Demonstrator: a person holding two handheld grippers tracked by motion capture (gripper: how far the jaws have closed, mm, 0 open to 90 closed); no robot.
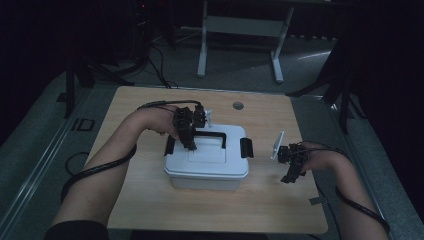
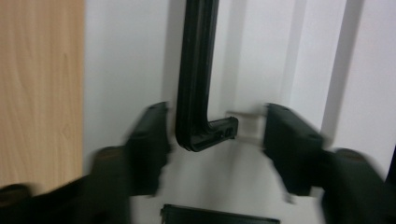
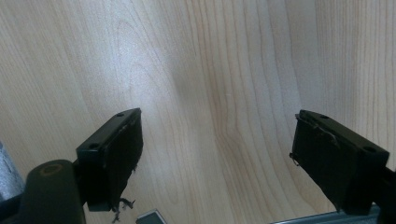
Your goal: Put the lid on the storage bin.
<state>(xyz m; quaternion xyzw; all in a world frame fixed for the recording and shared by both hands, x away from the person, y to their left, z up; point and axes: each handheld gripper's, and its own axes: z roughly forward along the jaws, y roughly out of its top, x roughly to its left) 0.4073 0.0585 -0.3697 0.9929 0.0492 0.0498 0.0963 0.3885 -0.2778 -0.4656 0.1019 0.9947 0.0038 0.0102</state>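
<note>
Black jaws of left gripper (image 2: 215, 144) parted around the handle (image 2: 198, 84) corner, pads not pressing it.
Handle lies flat on the white lid (image 1: 210, 155) of the storage box (image 1: 205, 177), mid-table (image 1: 150, 200); black latches (image 1: 246, 147) at both lid ends. Right gripper (image 3: 215, 163) jaws wide apart, nothing between them, hovering over bare wood right of the box, well apart from it.
</note>
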